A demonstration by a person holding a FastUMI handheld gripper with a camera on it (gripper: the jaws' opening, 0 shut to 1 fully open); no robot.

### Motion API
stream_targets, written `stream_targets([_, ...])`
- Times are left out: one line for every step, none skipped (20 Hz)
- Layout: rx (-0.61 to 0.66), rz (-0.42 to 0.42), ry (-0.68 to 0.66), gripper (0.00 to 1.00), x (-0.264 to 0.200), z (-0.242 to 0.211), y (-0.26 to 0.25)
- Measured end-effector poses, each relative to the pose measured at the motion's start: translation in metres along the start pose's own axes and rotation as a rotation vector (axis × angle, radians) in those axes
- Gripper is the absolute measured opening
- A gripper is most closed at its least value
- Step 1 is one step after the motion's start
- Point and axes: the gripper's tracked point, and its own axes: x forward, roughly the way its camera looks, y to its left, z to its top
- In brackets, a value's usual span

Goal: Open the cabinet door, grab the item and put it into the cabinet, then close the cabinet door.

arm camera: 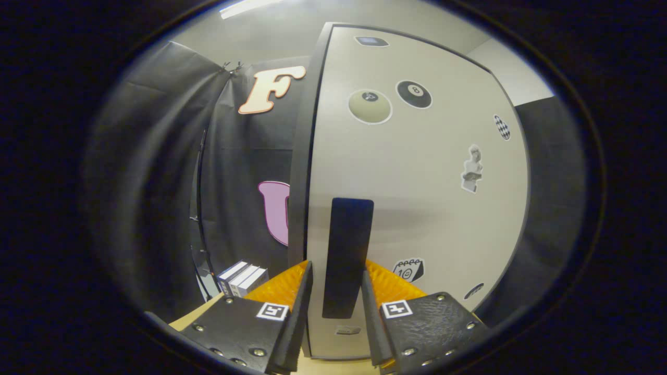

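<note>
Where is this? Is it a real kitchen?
Probably not. It looks like a test booth: black cloth walls, one small cabinet covered in stickers, and the gripper open around its black handle.

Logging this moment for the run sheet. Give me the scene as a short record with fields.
gripper: fingers apart, one on each side of the handle, not clearly pressing
handle: black vertical bar on the door, between the fingers
cabinet door: light grey, stickered, appears closed
stickers: two billiard balls near the top
item: small boxes on the tabletop, beyond the left finger
step: about to grasp the handle
</note>
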Motion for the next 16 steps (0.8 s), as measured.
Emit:
stream_targets([-0.001, 0.0, -0.001, 0.52, 0.0, -0.001, 0.0])
stream_targets([0.001, 0.002, 0.004, 0.52, 0.001, -0.002, 0.0])
stream_targets([0.004, 0.003, 0.01, 0.52, 0.002, -0.003, 0.0])
stream_targets([0.008, 0.007, 0.019, 0.52, 0.002, -0.004, 0.0])
stream_targets([0.012, 0.007, 0.022, 0.52, 0.001, -0.005, -0.001])
stream_targets([0.044, -0.026, 0.017, 0.41, 0.006, -0.004, -0.008])
stream_targets([0.072, -0.018, 0.029, 0.3, 0.011, -0.006, -0.008])
stream_targets([0.077, -0.016, 0.04, 0.29, 0.007, -0.006, -0.007])
stream_targets([0.075, -0.019, 0.039, 0.3, 0.003, -0.006, -0.008])
stream_targets([0.075, -0.028, 0.037, 0.25, 0.002, -0.006, -0.007])
stream_targets([0.055, -0.032, 0.031, 0.21, 0.004, -0.005, -0.007])
stream_targets([0.075, -0.044, 0.028, 0.16, 0.003, -0.006, -0.009])
stream_targets([0.09, -0.046, 0.043, 0.1, 0.002, -0.007, -0.009])
stream_targets([0.095, -0.044, 0.045, 0.1, 0.002, -0.007, -0.009])
stream_targets([0.094, -0.041, 0.051, 0.1, 0.001, -0.007, -0.009])
stream_targets([0.086, -0.037, 0.049, 0.1, -0.002, -0.007, -0.009])
